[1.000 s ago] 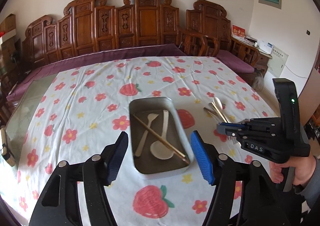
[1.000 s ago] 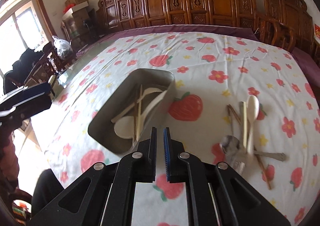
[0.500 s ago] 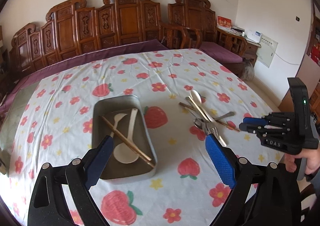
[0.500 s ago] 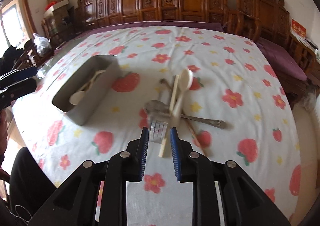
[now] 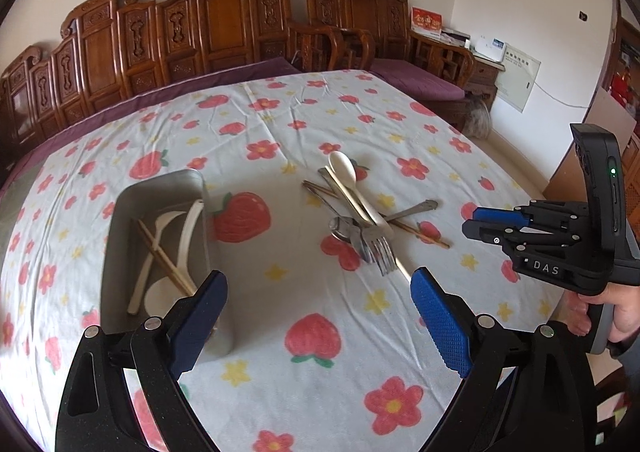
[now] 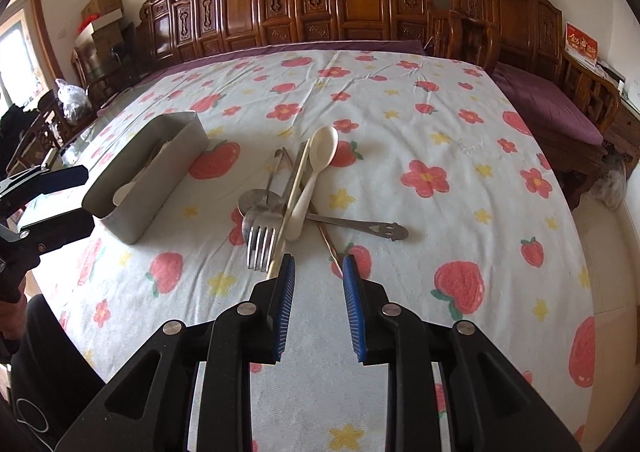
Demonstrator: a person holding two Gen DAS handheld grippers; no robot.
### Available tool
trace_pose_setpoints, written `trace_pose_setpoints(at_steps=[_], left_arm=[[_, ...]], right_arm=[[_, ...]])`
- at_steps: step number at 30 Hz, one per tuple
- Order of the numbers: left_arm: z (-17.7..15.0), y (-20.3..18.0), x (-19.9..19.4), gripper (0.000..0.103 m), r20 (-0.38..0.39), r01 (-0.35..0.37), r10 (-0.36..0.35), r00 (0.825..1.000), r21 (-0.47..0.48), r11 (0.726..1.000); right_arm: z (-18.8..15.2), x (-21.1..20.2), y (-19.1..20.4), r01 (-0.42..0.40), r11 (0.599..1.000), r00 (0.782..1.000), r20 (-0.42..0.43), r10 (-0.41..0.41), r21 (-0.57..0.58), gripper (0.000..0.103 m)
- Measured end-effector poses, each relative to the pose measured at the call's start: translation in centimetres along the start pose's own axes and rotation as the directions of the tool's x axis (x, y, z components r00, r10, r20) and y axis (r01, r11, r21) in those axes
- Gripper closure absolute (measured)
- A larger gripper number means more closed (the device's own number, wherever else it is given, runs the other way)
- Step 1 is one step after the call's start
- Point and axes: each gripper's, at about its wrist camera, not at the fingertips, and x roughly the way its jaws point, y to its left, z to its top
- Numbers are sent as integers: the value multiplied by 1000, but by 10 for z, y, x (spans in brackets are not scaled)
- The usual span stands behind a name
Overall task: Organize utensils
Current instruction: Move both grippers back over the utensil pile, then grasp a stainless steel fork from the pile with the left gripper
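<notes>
Right tool (image 6: 316, 266), parted narrowly and empty, sits just near of the utensil pile (image 6: 296, 196) mid-worktop, right of the metal tray (image 6: 160, 172). Best pinch one chopstick end (image 6: 274, 268) cleanly, avoiding the fork (image 6: 260, 240). Left tool (image 5: 320, 316) gapes wide, empty.

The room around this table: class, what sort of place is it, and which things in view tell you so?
Probably a home's living or dining room: carved wooden chairs line the wall, a strawberry-print tablecloth covers the table, and stacked cardboard boxes sit in a corner.
</notes>
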Motion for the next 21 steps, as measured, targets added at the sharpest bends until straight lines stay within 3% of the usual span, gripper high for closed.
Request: trace_pose_setpoints(at_steps=[5,13,16,21], left_arm=[[7,-15,20,16,-33,27,-27,999,1,1000],[31,-31,61,41,-128,87,-92,987,-43,995],[43,-35,80,44,-166,101,-112,980,-73,992],[57,-37,106,59,-222,110,-138,965,-135,985]], right_arm=[[2,5,-6,-3,1000,1000,-10,3,-5,76],[2,9,-26,8,1000,1000,-23,-7,29,76],[0,14,-34,0,998,999,-44,3,56,76],[-1,18,-40,-8,998,998,-62,12,70,76]])
